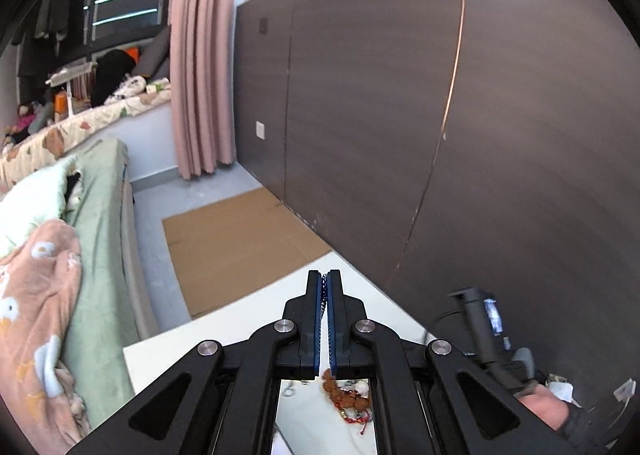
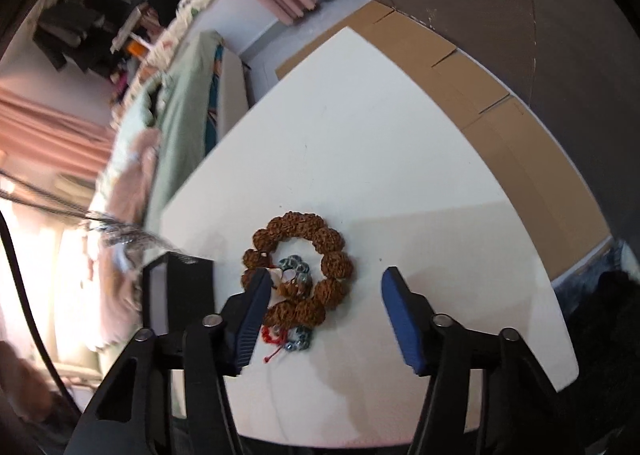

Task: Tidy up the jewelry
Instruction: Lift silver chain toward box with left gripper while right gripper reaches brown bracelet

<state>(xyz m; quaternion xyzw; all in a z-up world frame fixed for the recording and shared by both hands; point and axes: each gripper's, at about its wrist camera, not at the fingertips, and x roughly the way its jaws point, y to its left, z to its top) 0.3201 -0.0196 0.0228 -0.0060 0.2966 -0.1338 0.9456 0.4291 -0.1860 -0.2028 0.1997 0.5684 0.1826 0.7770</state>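
Observation:
A brown bead bracelet [image 2: 304, 267] with red thread and small silver-blue beads lies on the white table [image 2: 360, 143]. My right gripper [image 2: 326, 281] is open just above it, the left finger at the bracelet's left side. My left gripper [image 1: 325, 287] is shut on a thin blue bead chain [image 1: 324, 295], held above the table. Below its fingers the bracelet [image 1: 348, 395] and a small silver piece [image 1: 289, 390] show on the table. The right gripper's handle [image 1: 486, 331] shows at the lower right.
A dark wood wall panel [image 1: 460, 115] runs along the table's far side. Flat cardboard [image 1: 236, 239] lies on the floor. A bed with green and pink bedding [image 1: 60, 255] is at the left, pink curtains [image 1: 200, 55] behind. A dark box [image 2: 176, 287] stands at the table's left edge.

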